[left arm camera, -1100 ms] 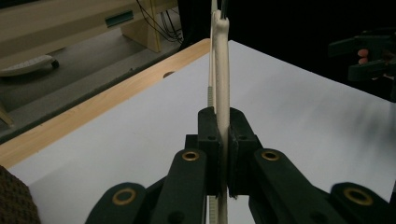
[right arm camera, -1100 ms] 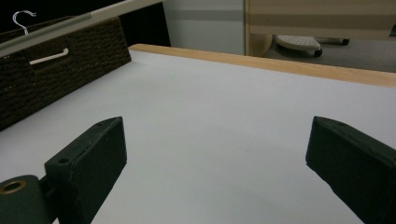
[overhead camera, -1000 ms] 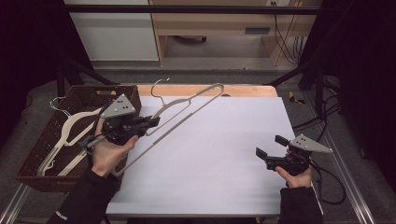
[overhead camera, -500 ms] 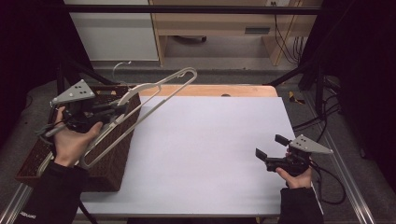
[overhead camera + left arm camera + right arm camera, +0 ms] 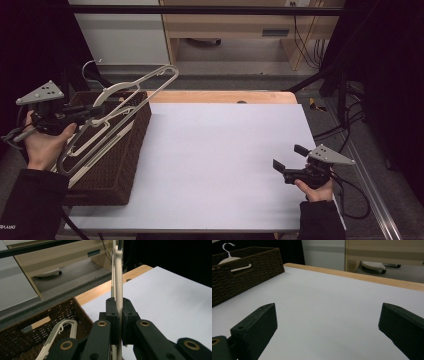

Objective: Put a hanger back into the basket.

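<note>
1. the left gripper (image 5: 95, 114) has its jaws pinched on a cream hanger (image 5: 131, 95), held in the air above the basket (image 5: 125, 165) at the table's left edge; the far end of the hanger reaches past the basket's far rim.
2. risk: the grip looks to sit on one thin bar, so the hanger could pivot or slip in the jaws if the hand tilts.
3. risk: the metal hook (image 5: 90, 65) sticks up at the far end and could catch on the basket's rim, or on the hangers inside, when it goes down.
4. risk: let go too high, the hanger could land across the rim and tip out toward the table (image 5: 220, 160).
5. the basket is brown wicker with a cut-out handle; at least one more cream hanger (image 5: 60, 333) lies in it; how many in all, i cannot tell.
6. the right gripper (image 5: 291, 161) rests near the table's right edge, jaws spread wide, holding nothing.
</note>
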Tool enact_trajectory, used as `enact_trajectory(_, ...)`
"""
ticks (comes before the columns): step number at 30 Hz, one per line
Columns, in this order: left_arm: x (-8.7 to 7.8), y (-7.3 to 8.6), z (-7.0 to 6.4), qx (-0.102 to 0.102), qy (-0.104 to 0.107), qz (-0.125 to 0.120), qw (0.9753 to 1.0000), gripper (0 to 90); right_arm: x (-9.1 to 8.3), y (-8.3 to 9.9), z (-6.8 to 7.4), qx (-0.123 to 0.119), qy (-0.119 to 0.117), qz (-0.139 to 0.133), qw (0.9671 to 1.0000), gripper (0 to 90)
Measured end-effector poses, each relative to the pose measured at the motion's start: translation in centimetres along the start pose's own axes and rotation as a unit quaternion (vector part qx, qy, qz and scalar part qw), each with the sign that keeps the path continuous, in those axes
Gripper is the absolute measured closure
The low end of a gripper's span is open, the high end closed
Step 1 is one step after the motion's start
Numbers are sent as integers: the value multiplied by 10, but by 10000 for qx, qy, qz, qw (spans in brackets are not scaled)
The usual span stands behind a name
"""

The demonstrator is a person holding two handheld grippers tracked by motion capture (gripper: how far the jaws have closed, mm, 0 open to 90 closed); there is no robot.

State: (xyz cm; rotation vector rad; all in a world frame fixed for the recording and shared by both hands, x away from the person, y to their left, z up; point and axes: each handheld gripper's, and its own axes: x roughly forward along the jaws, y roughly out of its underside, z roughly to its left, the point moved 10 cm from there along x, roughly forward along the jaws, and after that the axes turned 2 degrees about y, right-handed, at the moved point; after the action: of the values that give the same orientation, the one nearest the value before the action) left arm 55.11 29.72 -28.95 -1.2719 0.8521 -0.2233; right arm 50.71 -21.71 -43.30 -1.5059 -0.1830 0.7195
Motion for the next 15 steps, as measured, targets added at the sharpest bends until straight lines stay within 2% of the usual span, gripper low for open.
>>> enact_trajectory(1,-1,6,8,-23,-35,56,10000,862,0,0,0,4,2,12,10000,26)
enact_trajectory(2,-1,6,8,-23,-35,56,10000,862,0,0,0,4,2,12,10000,26)
enact_trajectory(5,-3,18,23,-67,-117,163,9998,862,0,0,0,6,-10,20,10000,26)
enact_trajectory(6,-3,18,23,-67,-117,163,9998,861,0,1,0,-3,-2,22,10000,26)
enact_trajectory(8,-5,27,33,-225,-154,149,9995,861,1,1,0,16,-16,42,10000,26)
enact_trajectory(12,-6,38,43,-284,-219,252,9990,861,2,2,0,26,8,47,10000,26)
enact_trajectory(15,-6,52,55,-353,-239,367,9984,861,2,2,-1,10,20,46,10000,26)
